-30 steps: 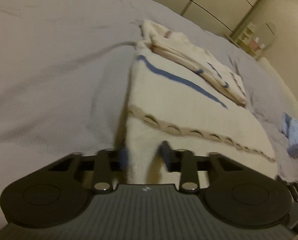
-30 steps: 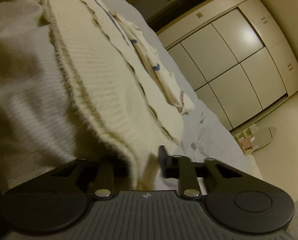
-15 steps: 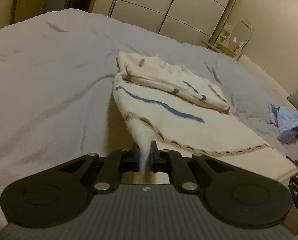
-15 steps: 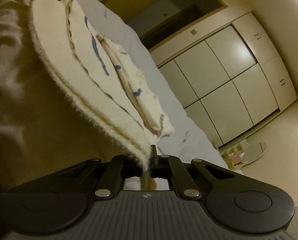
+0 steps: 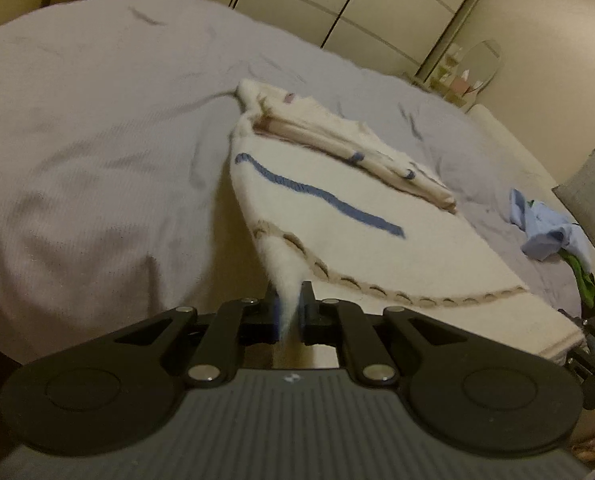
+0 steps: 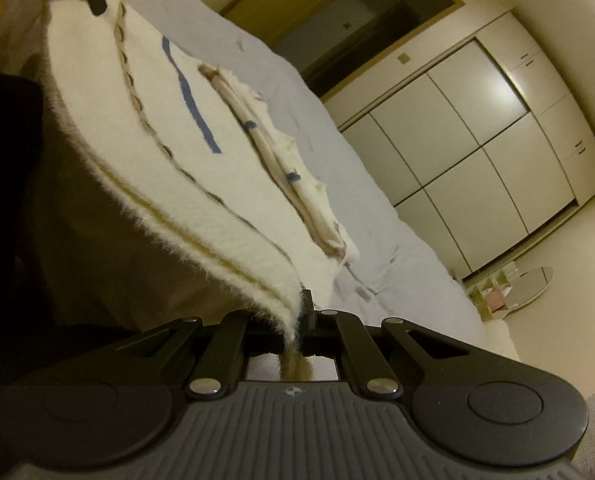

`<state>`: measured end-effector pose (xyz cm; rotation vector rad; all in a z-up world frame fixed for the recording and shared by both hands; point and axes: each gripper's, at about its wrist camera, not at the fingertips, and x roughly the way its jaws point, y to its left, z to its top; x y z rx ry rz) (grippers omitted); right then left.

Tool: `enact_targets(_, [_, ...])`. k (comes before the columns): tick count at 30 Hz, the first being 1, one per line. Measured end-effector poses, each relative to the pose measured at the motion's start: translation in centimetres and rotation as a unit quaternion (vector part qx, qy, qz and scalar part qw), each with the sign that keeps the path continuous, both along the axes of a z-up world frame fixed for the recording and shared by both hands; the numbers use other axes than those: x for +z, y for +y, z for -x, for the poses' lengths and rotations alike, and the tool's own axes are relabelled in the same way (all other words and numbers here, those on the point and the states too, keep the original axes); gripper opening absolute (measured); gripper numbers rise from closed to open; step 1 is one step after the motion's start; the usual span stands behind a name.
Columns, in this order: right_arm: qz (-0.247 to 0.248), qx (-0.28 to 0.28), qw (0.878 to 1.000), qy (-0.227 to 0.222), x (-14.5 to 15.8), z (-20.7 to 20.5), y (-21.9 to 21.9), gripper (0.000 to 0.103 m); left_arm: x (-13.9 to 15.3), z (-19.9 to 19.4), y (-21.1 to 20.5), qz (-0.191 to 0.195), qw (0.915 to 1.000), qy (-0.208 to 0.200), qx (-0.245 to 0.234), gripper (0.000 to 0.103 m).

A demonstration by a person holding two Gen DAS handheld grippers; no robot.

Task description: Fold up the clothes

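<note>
Plainly, the cream sweater (image 5: 337, 216) is a soft, thick knit with a fuzzy nap, so it should sag between any two holds and drape instead of keeping a crease; it looks light enough to lift by its corners. It lies on the grey bed (image 5: 89, 152), its near hem raised off the cover, its far part with the folded-in sleeves resting flat. The left claw (image 5: 288, 312) is pinched tight on the near left hem corner, and the right claw (image 6: 297, 320) is clamped on the near right hem corner, fibres bunched between its pads. A blue stripe and a looped tan band cross the body. Hem corners seem the sound places to grip, since the fuzzy surface should not slip. A crumpled blue garment (image 5: 553, 232) lies far right.
</note>
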<state>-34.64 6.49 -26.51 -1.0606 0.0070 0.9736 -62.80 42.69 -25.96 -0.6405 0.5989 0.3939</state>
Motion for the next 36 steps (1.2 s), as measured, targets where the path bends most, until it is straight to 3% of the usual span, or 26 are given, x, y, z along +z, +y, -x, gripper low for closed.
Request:
enact_targets(5, [-0.011,0.011,1.0,0.011,3.1,-3.8,3.1,0.002,3.1,-3.7,3.7,0.018,0.9997,-0.014,-0.01,0.006])
enact_targets(9, [-0.032,0.011,0.999,0.029,6.1,-10.9,8.7,0.003,5.6,-10.3,8.5,0.027,0.999,-0.027,-0.021,0.007])
enact_targets(12, [-0.036,-0.006,0.998,0.056,6.9,-16.8,14.5,0.006,5.1,-16.0,13.1,0.054,0.9982,-0.021,-0.014,0.011])
enact_targets(14, [-0.025,-0.037,0.994,0.098,6.5,-21.1,18.4,0.021,3.9,-18.9,16.1,0.09,0.9959,-0.007,0.004,0.013])
enact_targets(15, [-0.021,-0.062,0.991,0.12,5.9,-23.1,20.0,0.043,3.2,-20.0,17.3,0.11,0.9938,0.0,0.011,0.015])
enact_targets(16, [-0.029,-0.08,0.987,0.133,5.5,-24.6,20.9,0.057,2.7,-20.6,17.9,0.122,0.9925,0.001,0.013,0.017])
enact_targets(17, [-0.038,-0.093,0.983,0.151,5.1,-25.9,21.3,0.057,2.2,-21.0,18.4,0.127,0.9918,0.001,0.013,0.019])
enact_targets(19, [-0.059,-0.115,0.969,0.21,4.7,-28.0,20.7,0.057,1.7,-20.7,18.6,0.101,0.9946,0.007,0.026,0.029])
enact_targets(21, [-0.083,-0.142,0.946,0.281,4.0,-29.9,19.2,0.057,1.4,-19.3,19.5,0.105,0.9933,-0.015,0.046,0.036])
enact_targets(23, [-0.099,-0.167,0.918,0.346,3.0,-31.1,17.2,0.057,1.3,-17.9,20.6,0.126,0.9887,-0.033,0.075,0.036])
enact_targets(24, [-0.109,-0.175,0.903,0.378,2.6,-31.8,16.5,0.057,1.5,-17.5,20.7,0.113,0.9897,-0.032,0.082,0.036])
enact_targets(26, [-0.137,-0.185,0.865,0.447,2.0,-33.0,15.2,0.057,2.4,-17.9,19.7,0.049,0.9968,-0.006,0.062,0.036])
enact_targets(29, [-0.188,-0.192,0.8,0.537,1.2,-34.5,13.7,0.057,3.2,-19.3,17.5,-0.005,0.9998,0.009,-0.019,0.039])
enact_targets(32, [-0.214,-0.192,0.755,0.59,0.5,-36.0,13.9,0.057,2.9,-21.1,16.5,-0.036,0.9977,0.026,-0.05,0.05])
enact_targets(36, [-0.241,-0.197,0.706,0.636,-0.3,-37.4,13.3,0.057,1.8,-22.8,17.0,-0.048,0.9959,0.049,-0.059,0.05])
